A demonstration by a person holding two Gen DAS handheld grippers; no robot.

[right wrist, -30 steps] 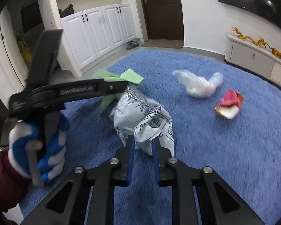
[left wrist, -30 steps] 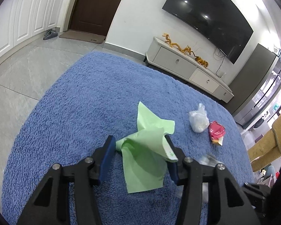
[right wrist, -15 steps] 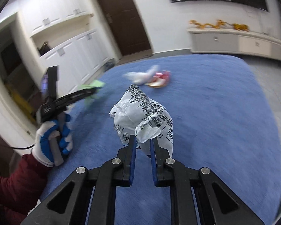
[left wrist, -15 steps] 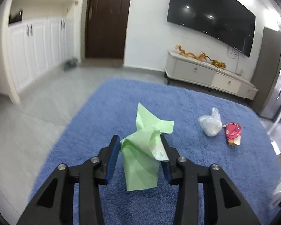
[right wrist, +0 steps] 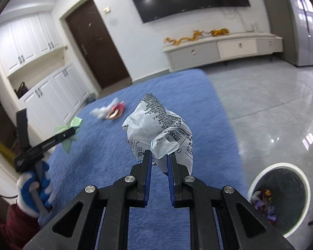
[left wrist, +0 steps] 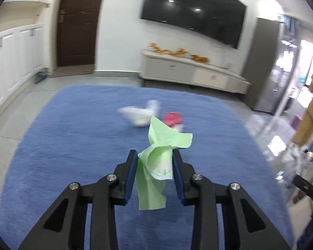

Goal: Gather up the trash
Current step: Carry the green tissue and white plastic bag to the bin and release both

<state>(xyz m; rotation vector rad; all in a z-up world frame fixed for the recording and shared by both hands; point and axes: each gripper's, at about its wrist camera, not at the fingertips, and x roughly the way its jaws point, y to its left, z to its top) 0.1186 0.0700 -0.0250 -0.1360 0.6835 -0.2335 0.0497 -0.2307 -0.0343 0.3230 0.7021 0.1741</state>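
Note:
My left gripper is shut on a crumpled green paper wrapper and holds it above the blue rug. My right gripper is shut on a white printed plastic bag, also held in the air. A white crumpled plastic bag and a red wrapper lie on the rug farther ahead; they also show in the right wrist view as the white bag and red wrapper. A white trash bin with trash inside stands on the tile floor at lower right of the right wrist view.
A white TV cabinet stands along the far wall under a wall TV. White cupboards and a brown door are on the left. Grey tile floor surrounds the rug.
Both grippers have swung to the right with their trash still held. The trash bin has come into the right wrist view. The left view has tilted up toward the far wall.

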